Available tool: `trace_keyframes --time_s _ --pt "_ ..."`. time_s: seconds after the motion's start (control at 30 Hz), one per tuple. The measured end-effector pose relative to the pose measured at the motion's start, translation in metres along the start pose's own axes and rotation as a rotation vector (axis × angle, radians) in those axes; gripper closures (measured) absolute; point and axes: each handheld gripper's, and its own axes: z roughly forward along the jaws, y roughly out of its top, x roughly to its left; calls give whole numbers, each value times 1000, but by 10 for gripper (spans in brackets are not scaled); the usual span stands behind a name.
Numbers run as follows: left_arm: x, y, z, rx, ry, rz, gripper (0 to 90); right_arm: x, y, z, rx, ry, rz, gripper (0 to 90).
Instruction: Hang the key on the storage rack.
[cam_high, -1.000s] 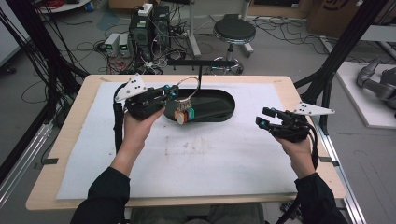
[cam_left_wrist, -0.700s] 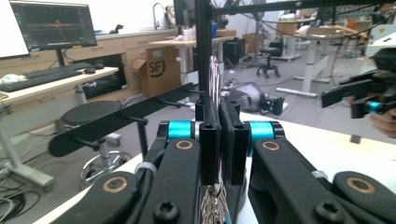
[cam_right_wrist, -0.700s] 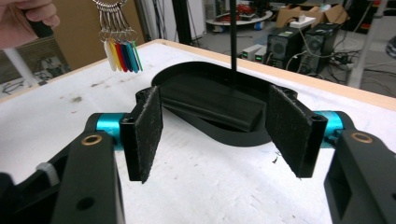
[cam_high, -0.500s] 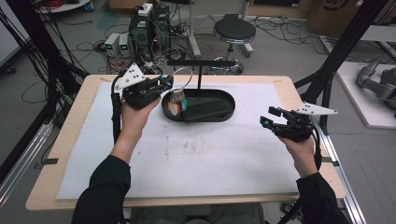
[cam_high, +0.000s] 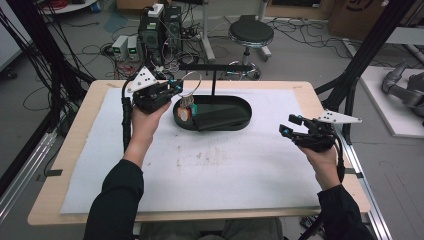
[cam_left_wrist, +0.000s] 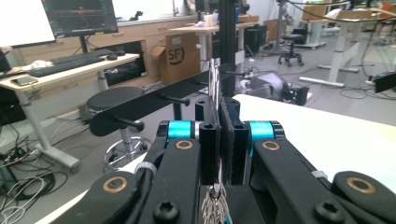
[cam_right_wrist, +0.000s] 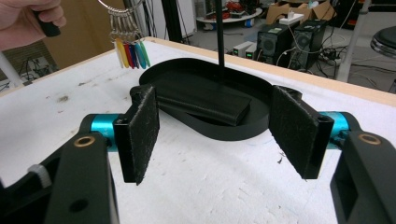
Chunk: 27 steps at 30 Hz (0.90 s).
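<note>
The key ring (cam_high: 191, 84) hung in the air just above the left end of the black tray (cam_high: 240, 120), its coloured tags (cam_high: 186, 109) dangling over the tray's rim. You pinched the ring's wire in your left gripper (cam_high: 175, 88), jaws pressed together on it, just left of the tray and close to the peg rack (cam_high: 216, 67) standing at the tray's back edge. Your right gripper (cam_high: 289, 126) hovered well to the right of the tray, its jaws having just spread wider, with nothing between the pads (cam_right_wrist: 144, 126).

Key ring (cam_high: 188, 86), in left gripper (cam_high: 176, 89), now higher, nearer the rack (cam_high: 215, 67).
</note>
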Motion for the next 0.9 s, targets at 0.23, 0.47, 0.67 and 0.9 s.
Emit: trace_keyframes --time_s 0.23,0.47,0.67,0.9 --pt "9 -8 7 22 18 -13 866 -1 -1 1 0 -1 -7 346" --pt "16 -16 13 25 37 -32 866 -1 -1 1 3 1 -3 347" --pt "23 -24 20 28 60 -56 866 0 -2 2 9 3 2 348" --pt "31 -32 25 27 84 -92 866 -1 -2 3 11 6 0 348"
